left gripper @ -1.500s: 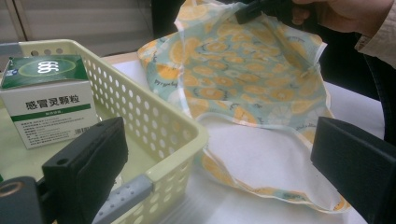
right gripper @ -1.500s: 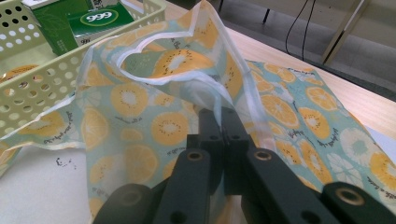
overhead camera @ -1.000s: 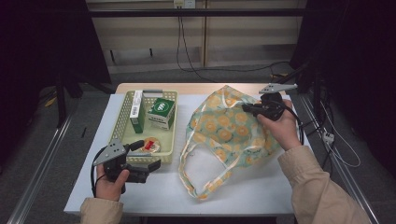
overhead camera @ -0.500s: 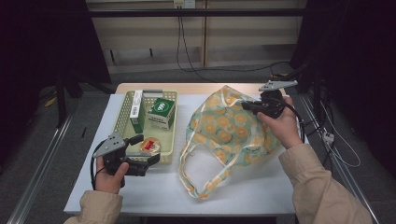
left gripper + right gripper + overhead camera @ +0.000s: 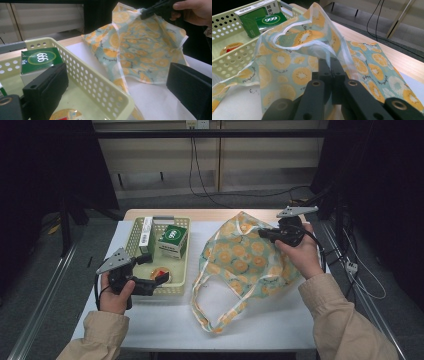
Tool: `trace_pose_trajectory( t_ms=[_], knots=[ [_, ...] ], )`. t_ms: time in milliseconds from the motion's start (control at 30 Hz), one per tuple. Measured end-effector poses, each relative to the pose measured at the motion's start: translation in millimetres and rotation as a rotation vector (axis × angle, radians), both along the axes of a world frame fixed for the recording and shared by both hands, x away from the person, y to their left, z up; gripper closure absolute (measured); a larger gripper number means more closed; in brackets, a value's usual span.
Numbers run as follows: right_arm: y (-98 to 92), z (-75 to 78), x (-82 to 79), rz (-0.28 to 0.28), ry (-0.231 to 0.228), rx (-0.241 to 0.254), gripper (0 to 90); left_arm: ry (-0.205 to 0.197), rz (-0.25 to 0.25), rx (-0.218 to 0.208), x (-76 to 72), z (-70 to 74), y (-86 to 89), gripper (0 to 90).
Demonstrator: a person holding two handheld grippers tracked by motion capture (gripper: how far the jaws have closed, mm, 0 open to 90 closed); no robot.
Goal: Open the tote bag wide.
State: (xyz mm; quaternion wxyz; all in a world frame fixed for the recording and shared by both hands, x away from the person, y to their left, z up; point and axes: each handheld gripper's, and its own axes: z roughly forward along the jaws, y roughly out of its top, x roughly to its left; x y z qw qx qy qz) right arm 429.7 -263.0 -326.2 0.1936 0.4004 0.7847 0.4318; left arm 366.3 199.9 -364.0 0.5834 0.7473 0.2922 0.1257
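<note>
Bag: a thin bag (image 5: 245, 257) with orange fruit slices printed on it lies on the white table top (image 5: 280, 320), to the right of the basket. Its two long handles loop toward the person.
Right gripper: the right gripper (image 5: 265, 234) is over the far right part of the bag. Its two black jaws are pressed tight together on the bag's top edge, and that edge is lifted up off the table.
Left gripper: the left gripper (image 5: 156, 268) is at the near end of the basket. Its jaws stand wide apart with nothing between them. One jaw is over the inside of the basket, the other is out past the basket's wall.
Basket: a pale green basket (image 5: 181, 270) with small holes sits on the left part of the table.
In the basket: a green box (image 5: 173, 239) marked 666, a long white box (image 5: 146, 232) by the far left wall, and a small round tub (image 5: 162, 274) with a red and yellow lid near the left gripper.
</note>
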Motion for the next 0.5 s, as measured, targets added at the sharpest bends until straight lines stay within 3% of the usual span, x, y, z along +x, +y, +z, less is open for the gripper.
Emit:
trace_pose_trajectory(
  t_ms=[367,500],
  knots=[
    [1.7,-0.2,-0.5,0.007,-0.003,-0.001,89.9,0.014,0.027,0.0,18.5,1.4,6.6,3.7],
    [1.6,-0.5,-0.4,0.009,-0.005,-0.003,89.9,0.018,0.027,0.033,27.0,0.1,6.4,3.7]
  ],
)
